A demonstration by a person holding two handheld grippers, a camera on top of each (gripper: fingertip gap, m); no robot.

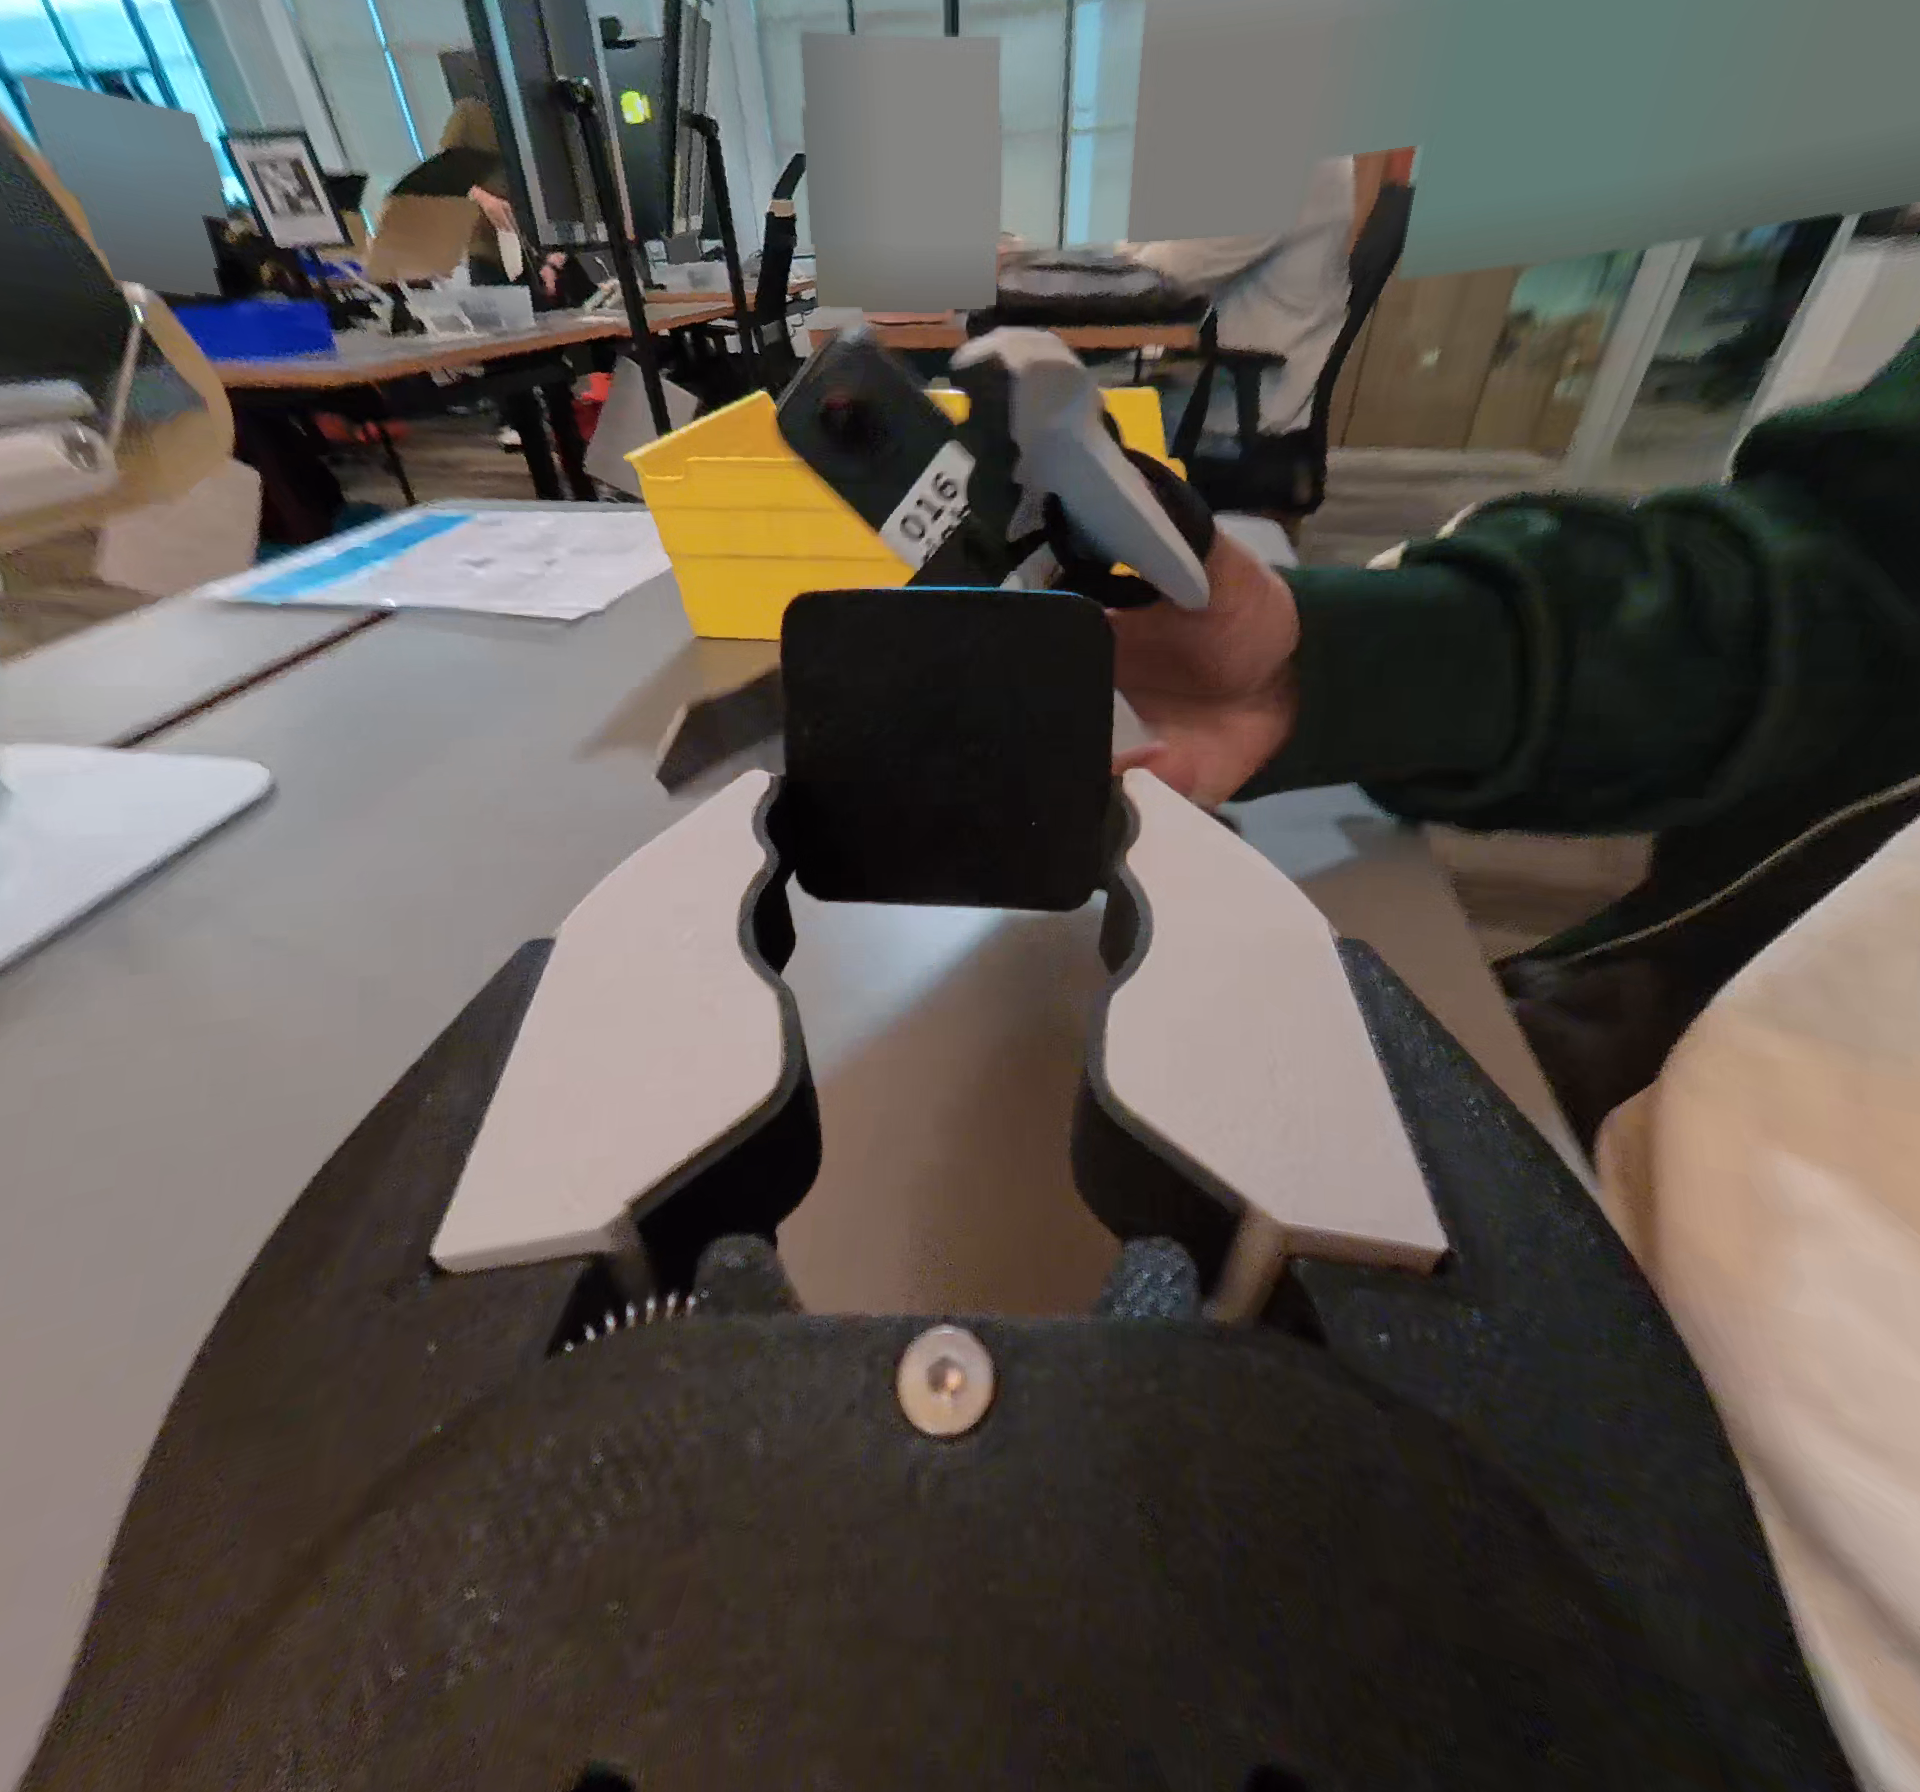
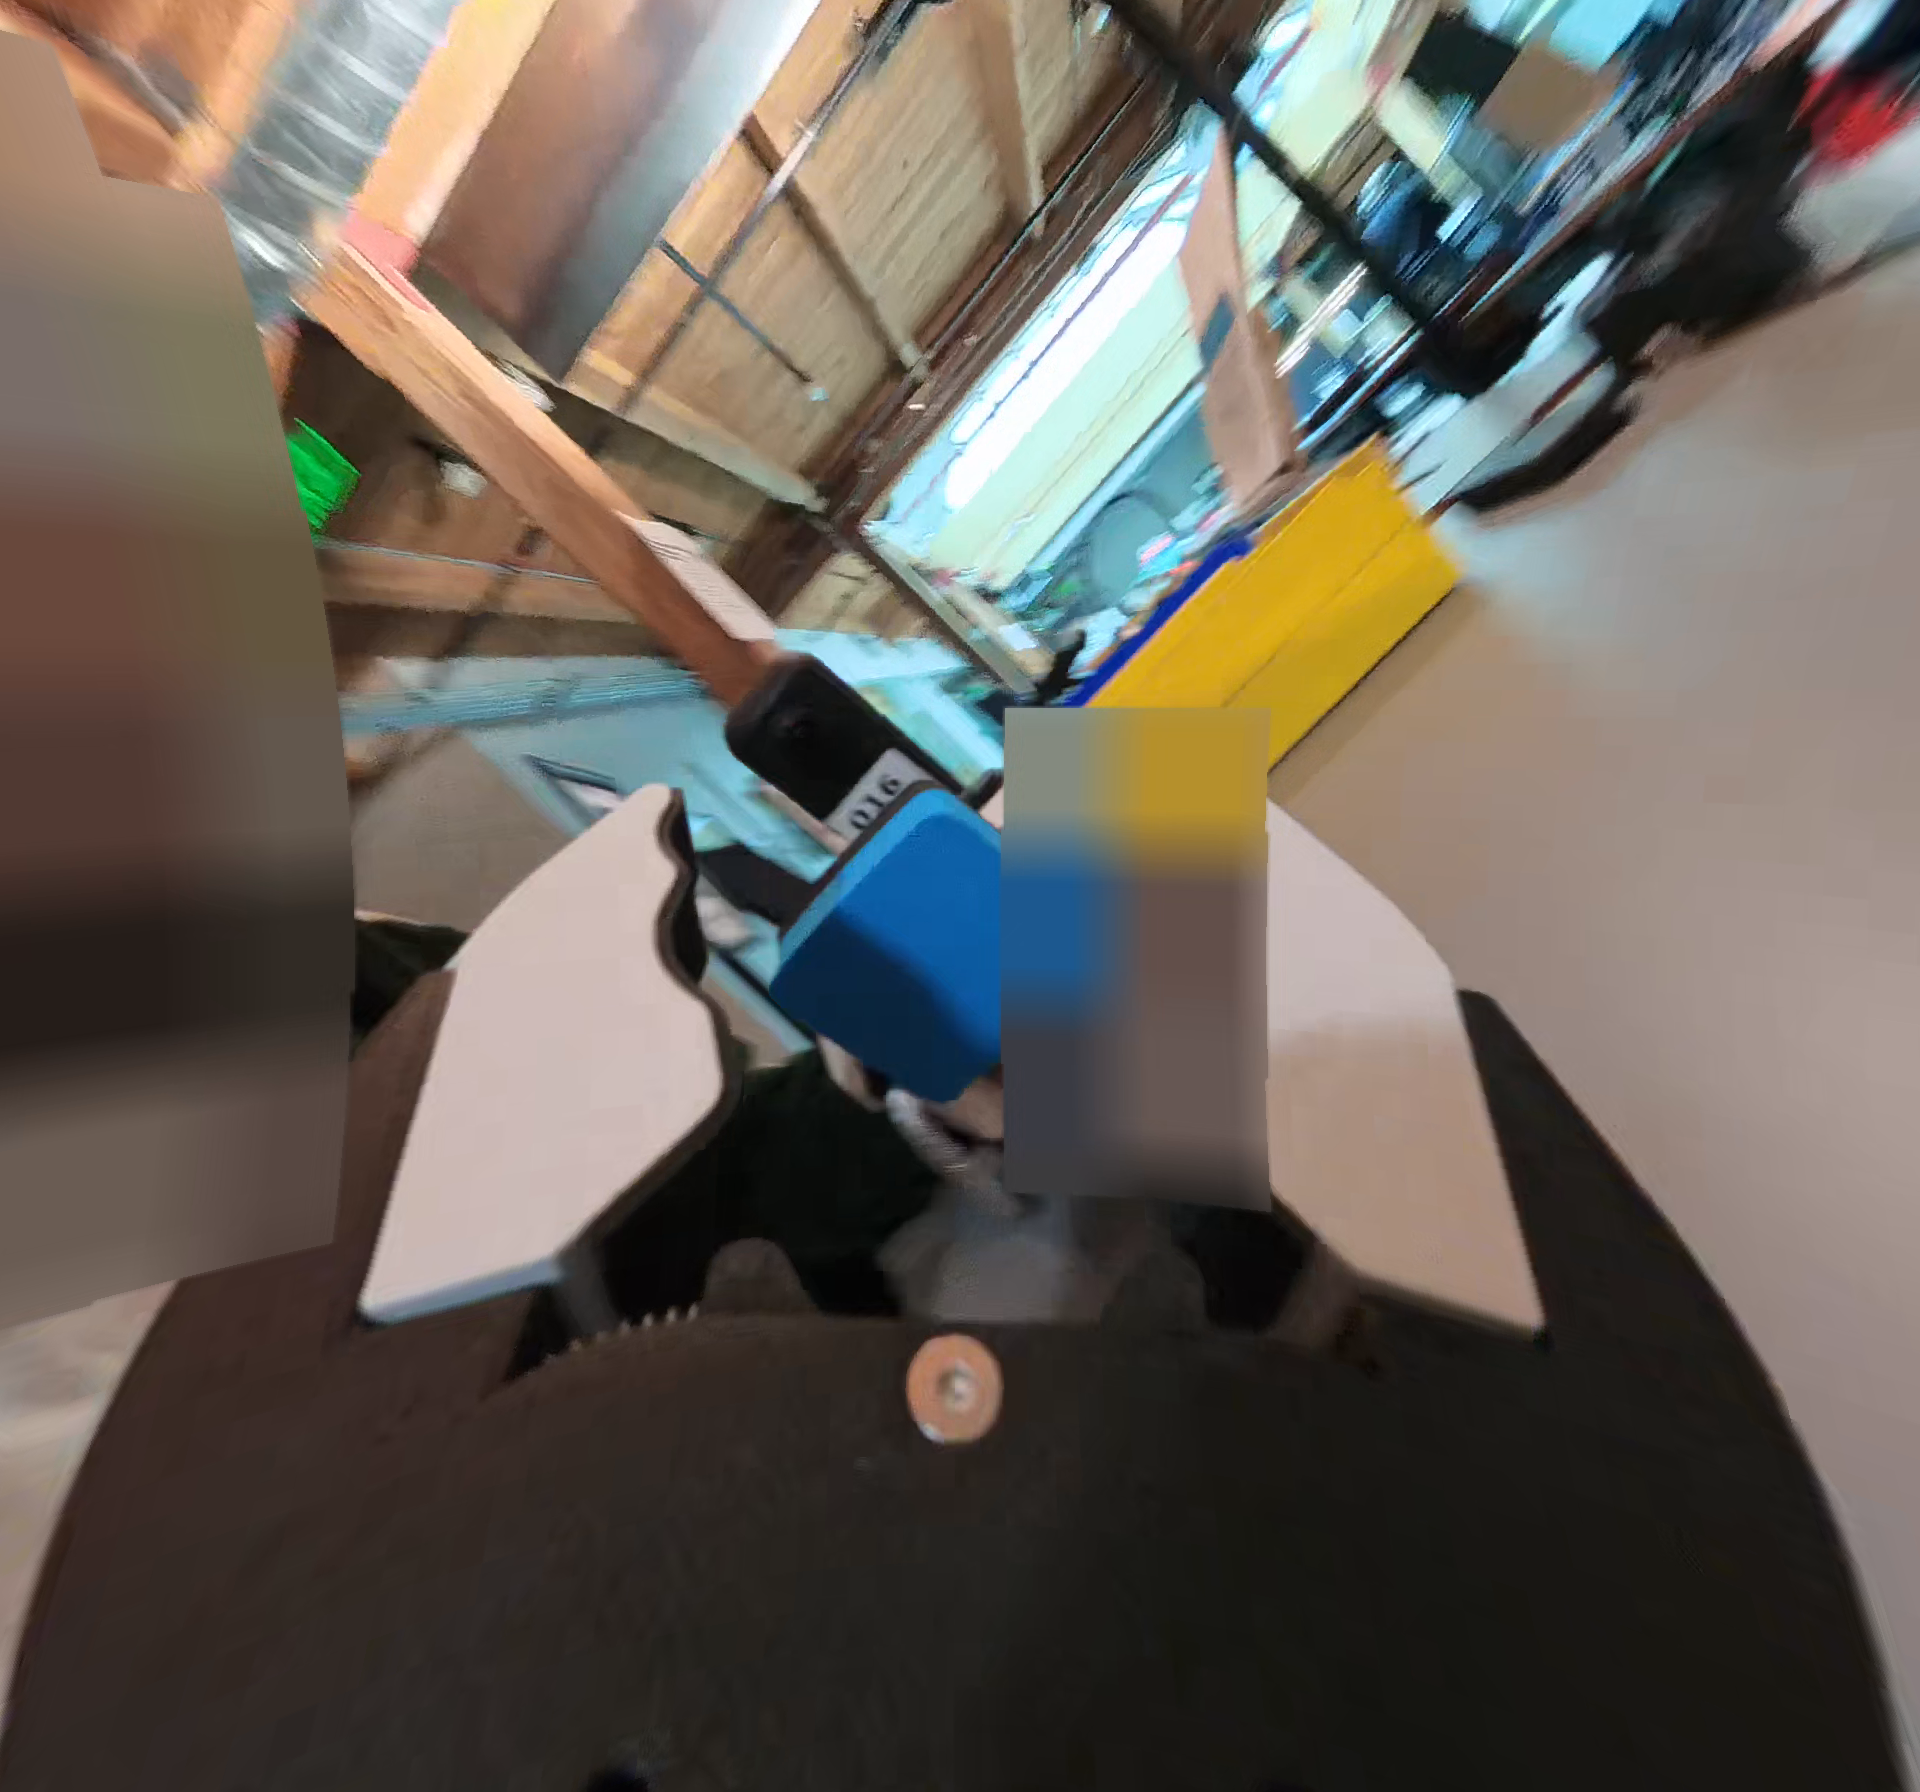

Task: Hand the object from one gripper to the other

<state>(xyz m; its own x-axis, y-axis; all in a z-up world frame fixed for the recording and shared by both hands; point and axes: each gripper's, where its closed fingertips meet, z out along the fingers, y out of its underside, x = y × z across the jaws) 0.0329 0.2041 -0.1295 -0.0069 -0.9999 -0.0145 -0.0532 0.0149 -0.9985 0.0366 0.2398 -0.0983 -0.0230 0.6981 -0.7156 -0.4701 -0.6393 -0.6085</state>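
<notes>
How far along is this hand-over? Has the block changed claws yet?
Not yet; roughly halfway.
Done: the left claw is shut on the block and holds it above the table.
In hand: the open right claw straddles the block, with a gap showing beside one finger; the other side is hidden.
Left: the right claw must close on it, then the left one lets go.

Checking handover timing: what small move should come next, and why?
Probably shut the right gripper on the block: its fingers stand open on either side of it, while the left gripper grips it, so the left can then let go.
</notes>
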